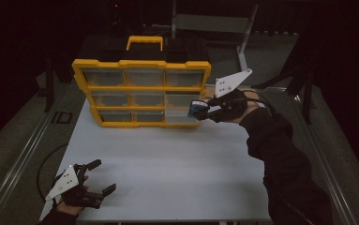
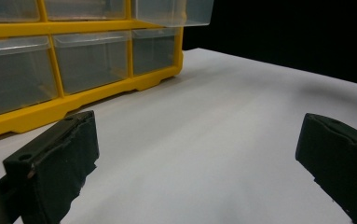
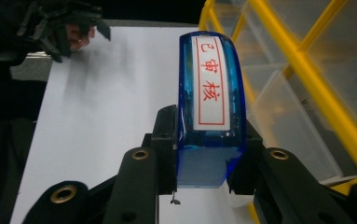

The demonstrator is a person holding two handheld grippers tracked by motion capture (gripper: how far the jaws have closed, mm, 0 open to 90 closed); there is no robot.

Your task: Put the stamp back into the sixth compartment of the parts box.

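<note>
- The right claw [image 1: 204, 111] is clenched on a blue stamp [image 3: 211, 105], which is pinched at its lower sides between the two black jaws; a white label with red characters is carried on the stamp's face.
- The stamp is held above the counter [image 1: 168, 159], just in front of the lower right drawers of a yellow-framed organiser [image 1: 142, 91], close beside the frame; contact with it cannot be told.
- The organiser is stood upright at the far end of the counter, with clear drawers set in three rows and a yellow handle on top.
- In the left gripper view, one upper drawer [image 2: 174, 11] is seen pulled forward of the frame.
- The left claw [image 1: 100, 178] is released, its jaws spread wide with nothing between them, at the near left corner of the counter, well apart from the organiser.
- The counter is a plain white sheet, bare between the claws.
- Grey flooring and a metal rail [image 1: 22, 154] are seen beside it; the room beyond is dark.
</note>
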